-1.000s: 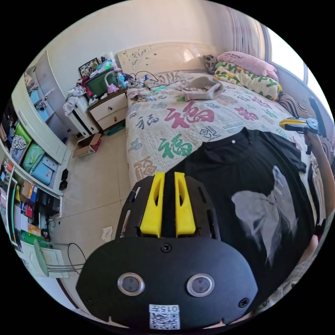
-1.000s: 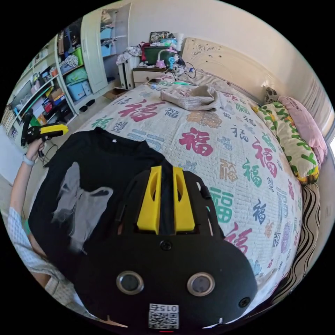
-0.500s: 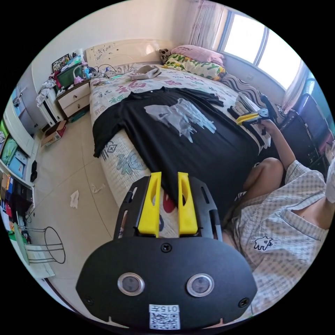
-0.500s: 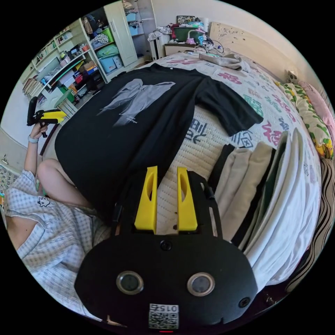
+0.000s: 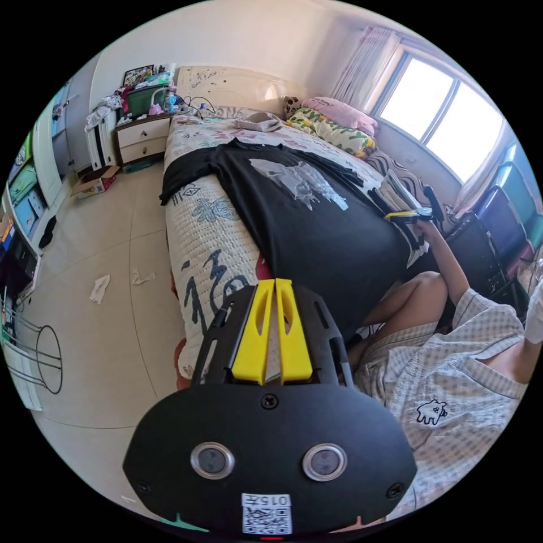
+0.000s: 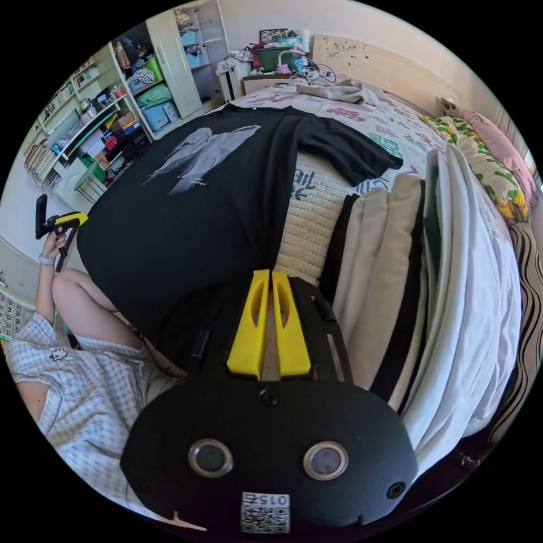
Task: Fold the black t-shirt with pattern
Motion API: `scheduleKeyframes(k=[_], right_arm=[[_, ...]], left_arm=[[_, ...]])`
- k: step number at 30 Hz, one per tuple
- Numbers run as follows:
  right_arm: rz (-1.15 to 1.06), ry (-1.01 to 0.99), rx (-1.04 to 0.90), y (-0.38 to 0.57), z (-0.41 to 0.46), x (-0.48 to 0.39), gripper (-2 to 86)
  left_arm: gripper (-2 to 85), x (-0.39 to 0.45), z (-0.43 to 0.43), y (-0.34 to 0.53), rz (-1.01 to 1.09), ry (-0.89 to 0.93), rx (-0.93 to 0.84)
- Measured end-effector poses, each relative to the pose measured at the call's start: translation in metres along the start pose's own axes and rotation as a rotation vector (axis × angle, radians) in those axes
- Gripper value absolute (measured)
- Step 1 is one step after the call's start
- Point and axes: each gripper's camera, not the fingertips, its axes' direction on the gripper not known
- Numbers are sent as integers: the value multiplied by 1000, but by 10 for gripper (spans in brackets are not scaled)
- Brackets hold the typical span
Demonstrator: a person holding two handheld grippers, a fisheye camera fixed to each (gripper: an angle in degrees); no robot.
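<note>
Bedroom, bed with patterned quilt; black t-shirt spread flat, print up, hem draped over foot edge; left gripper and right gripper off fabric, jaws closed, empty

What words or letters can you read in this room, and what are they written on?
"福": the big character printed again and again, in different colours, across the quilted bedspread.
On the black t-shirt: a pale picture; the tiny marks under it are too small to read.
On the yellow pillow: green letters, too blurred to read.
On the shelves: everything is too small to read.
</note>
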Motion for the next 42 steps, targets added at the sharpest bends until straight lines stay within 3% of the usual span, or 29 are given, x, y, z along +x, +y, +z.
scheduleKeyframes(k=[4, 8, 11, 16, 21, 29, 36, 42], right_arm=[[-19, -59, 41, 26, -1, 4, 22], [-32, -174, 17, 66, -4, 1, 51], [-57, -175, 51, 109, -5, -9, 76], [-90, -200, 78, 161, 2, -16, 87], [-98, -161, 87, 186, 16, -21, 70], [-205, 74, 80, 210, 50, -64, 63], [-149, -59, 108, 236, 51, -54, 2], [-96, -57, 102, 262, 55, -58, -7]], left_arm=[[25, -7, -3, 10, 16, -19, 20], [64, -22, -14, 26, 11, 75, 23], [75, -28, -12, 36, 56, 164, -23], [79, -31, -12, 41, 98, 147, -44], [77, -32, -5, 45, 128, 120, -63], [70, -29, 10, 53, 131, 39, -40], [28, -30, 16, 56, 159, 1, -42], [7, -36, 15, 61, 149, 18, -40]])
